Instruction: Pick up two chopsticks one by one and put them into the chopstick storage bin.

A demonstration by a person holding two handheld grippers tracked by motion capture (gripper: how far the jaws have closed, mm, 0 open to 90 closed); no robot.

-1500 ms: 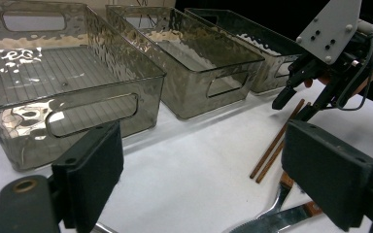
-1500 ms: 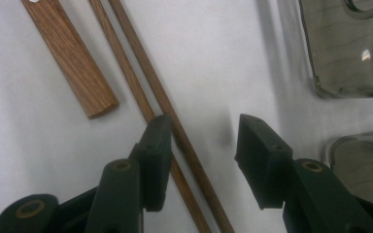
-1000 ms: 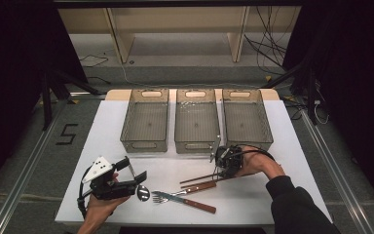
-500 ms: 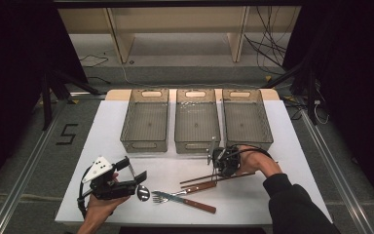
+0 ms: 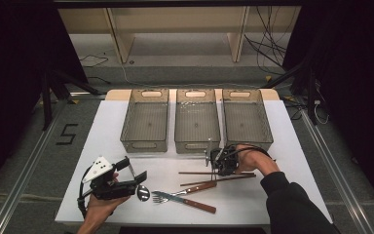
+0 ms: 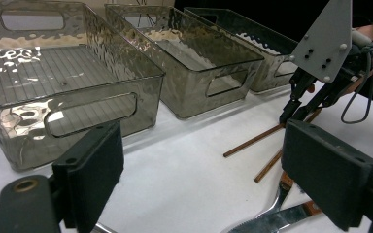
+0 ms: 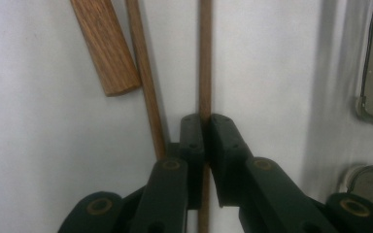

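- The thin brown wooden chopstick lies flat, long axis parallel to the white worktop's near edge.
- The right hand-held gripper, jaws just closed, pinches it.
- The left hand-held gripper gapes empty.

My high cam sits above the near edge of the desk, looking forward and down, whole top in frame. Left gripper cam rides low, just off the surface, facing across to the three bins and the right gripper. Right gripper cam points straight down, very close on the chopsticks. All three share the chopsticks, and the high and left cams share the bins
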